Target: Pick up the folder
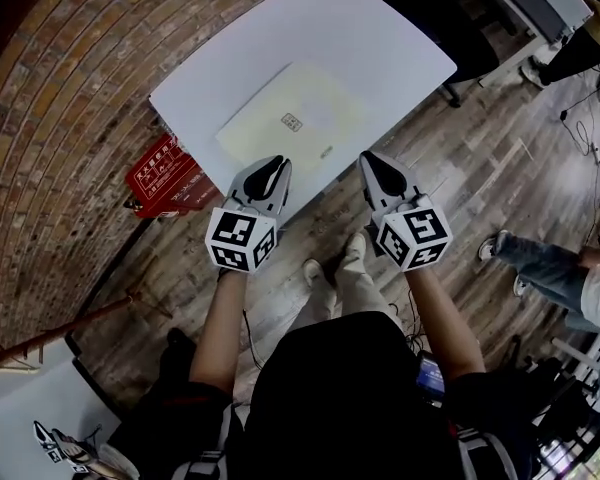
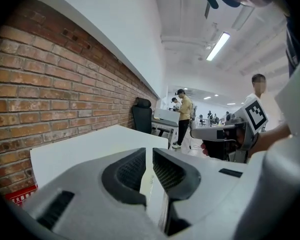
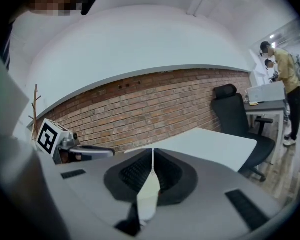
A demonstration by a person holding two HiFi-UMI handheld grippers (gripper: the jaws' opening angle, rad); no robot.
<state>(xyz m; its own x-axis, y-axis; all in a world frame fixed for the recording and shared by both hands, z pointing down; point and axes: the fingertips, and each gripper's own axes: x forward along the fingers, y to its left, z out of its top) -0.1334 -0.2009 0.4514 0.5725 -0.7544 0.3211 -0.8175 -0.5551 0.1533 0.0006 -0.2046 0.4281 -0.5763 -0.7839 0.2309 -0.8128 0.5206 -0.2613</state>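
Observation:
A pale yellow folder (image 1: 290,118) lies flat on the white table (image 1: 380,38), with a small label at its middle. My left gripper (image 1: 270,168) hovers over the table's near edge by the folder's near left corner, jaws shut and empty. Just past the folder's near right corner my right gripper (image 1: 372,160) is shut too, holding nothing. In the left gripper view the closed jaws (image 2: 149,156) point across the table top (image 2: 90,149), and the right gripper (image 2: 230,134) shows beside them. A pale strip of folder (image 3: 150,196) shows beneath the right gripper's (image 3: 153,159) closed jaws.
A red box (image 1: 165,176) sits on the wood floor between the table and the brick wall (image 1: 60,118). A black office chair (image 3: 240,119) stands at the table's far end. A seated person's legs (image 1: 540,263) are at the right, and more people stand by desks further off.

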